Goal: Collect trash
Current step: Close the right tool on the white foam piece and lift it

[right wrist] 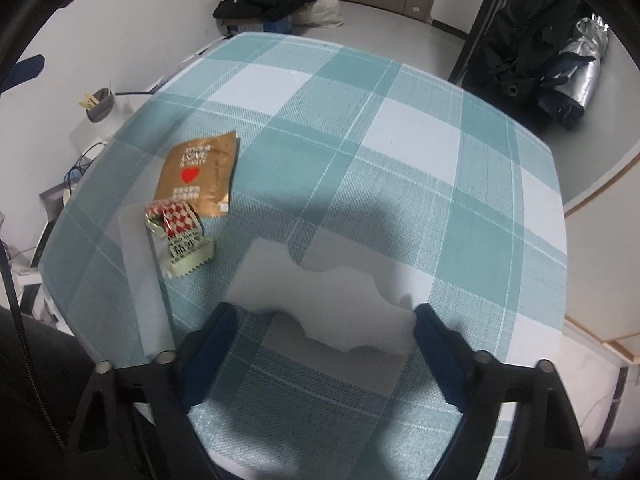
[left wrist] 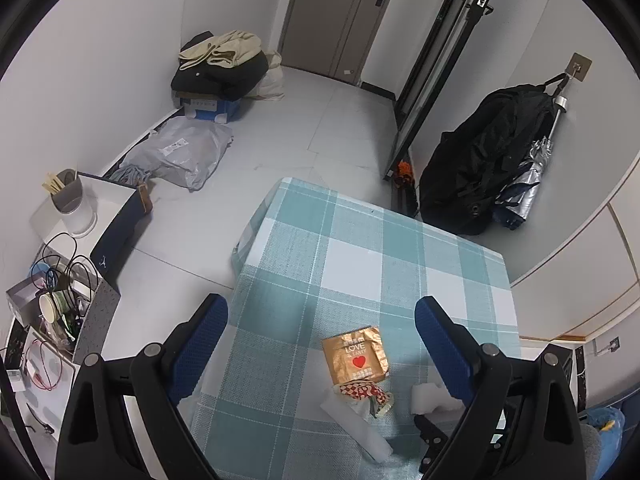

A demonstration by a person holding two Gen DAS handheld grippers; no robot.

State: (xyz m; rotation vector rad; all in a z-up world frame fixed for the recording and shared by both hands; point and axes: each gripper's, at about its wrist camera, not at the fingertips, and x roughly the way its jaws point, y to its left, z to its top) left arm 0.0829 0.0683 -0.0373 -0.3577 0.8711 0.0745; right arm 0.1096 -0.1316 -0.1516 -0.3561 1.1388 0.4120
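From the left wrist view, the left tool (left wrist: 320, 312) hangs above a counter (left wrist: 360, 256) in teal check cloth, its blue fingers spread wide with nothing between them, seemingly waiting its turn. Under it the trash lies bunched near the close edge: a gold wrapper (left wrist: 356, 356) with a red heart, a crumpled red-check wrapper (left wrist: 366, 394) touching its near side, a white strip (left wrist: 356, 428) below that, and a torn white foam piece (left wrist: 430, 398) just beside the tool's right finger. From the right wrist view, the right tool (right wrist: 324, 330) tilts steeply down over the foam piece (right wrist: 320, 300), which sits between its fingers; the right finger meets the foam's edge, the left looks just clear, so no firm grip yet. The gold wrapper (right wrist: 200, 176), red-check wrapper (right wrist: 176, 236) and strip (right wrist: 142, 280) lie to the left, probably for later pickup.
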